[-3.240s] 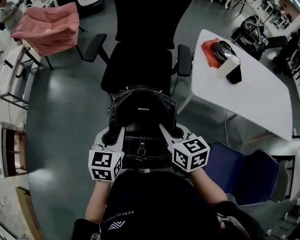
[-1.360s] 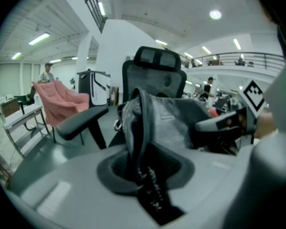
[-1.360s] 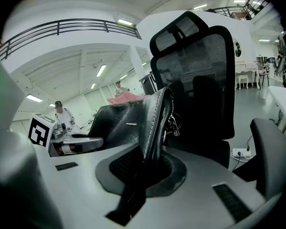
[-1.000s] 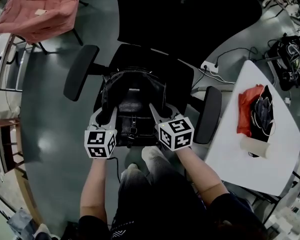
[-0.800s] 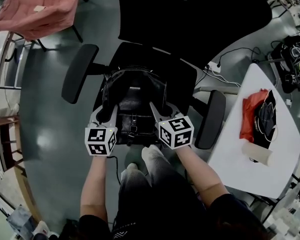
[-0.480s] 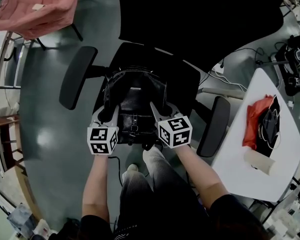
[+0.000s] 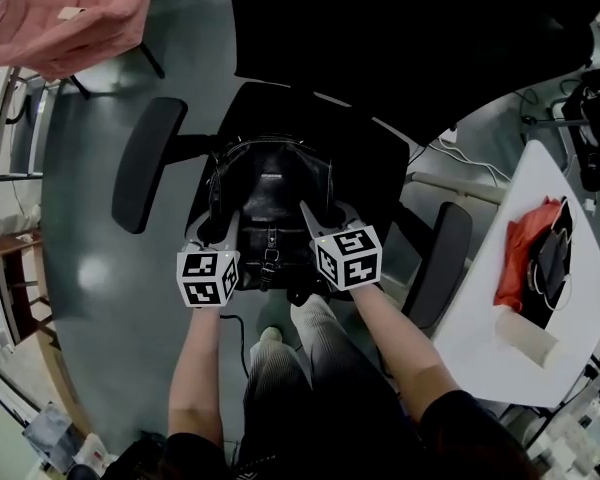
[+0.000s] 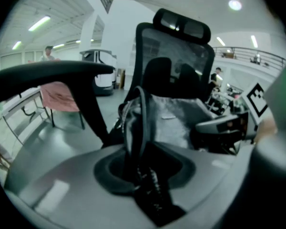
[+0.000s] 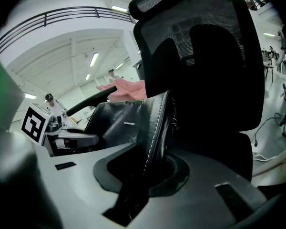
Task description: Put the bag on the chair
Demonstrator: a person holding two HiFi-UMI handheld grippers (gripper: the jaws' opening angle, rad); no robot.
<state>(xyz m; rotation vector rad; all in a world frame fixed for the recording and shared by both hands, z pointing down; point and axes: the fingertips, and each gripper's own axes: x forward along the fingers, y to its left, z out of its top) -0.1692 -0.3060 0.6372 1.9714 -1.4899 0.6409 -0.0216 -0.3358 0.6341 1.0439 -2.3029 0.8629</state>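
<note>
The black leather bag (image 7: 270,193) stands upright on the seat of the black office chair (image 7: 375,163), near its front edge. My left gripper (image 7: 222,230) is at the bag's left side, my right gripper (image 7: 316,216) at its right side. In the left gripper view the bag's (image 8: 174,118) side edge and strap fill the gap between the left gripper's (image 8: 144,175) jaws, which look closed on it. In the right gripper view the stitched edge of the bag (image 9: 119,118) runs between the right gripper's (image 9: 142,171) jaws, and those jaws are opening, with slack beside the leather.
The chair's tall backrest (image 7: 380,28) rises behind the bag, with armrests at the left (image 7: 145,163) and right (image 7: 442,263). A white table (image 7: 520,338) with a red item (image 7: 525,258) stands to the right. A pink chair (image 7: 75,13) is far left. The person's legs are just below the seat.
The bag came from in front of the chair onto its seat. Over the last second the grippers and bag barely shift; only the head view drifts.
</note>
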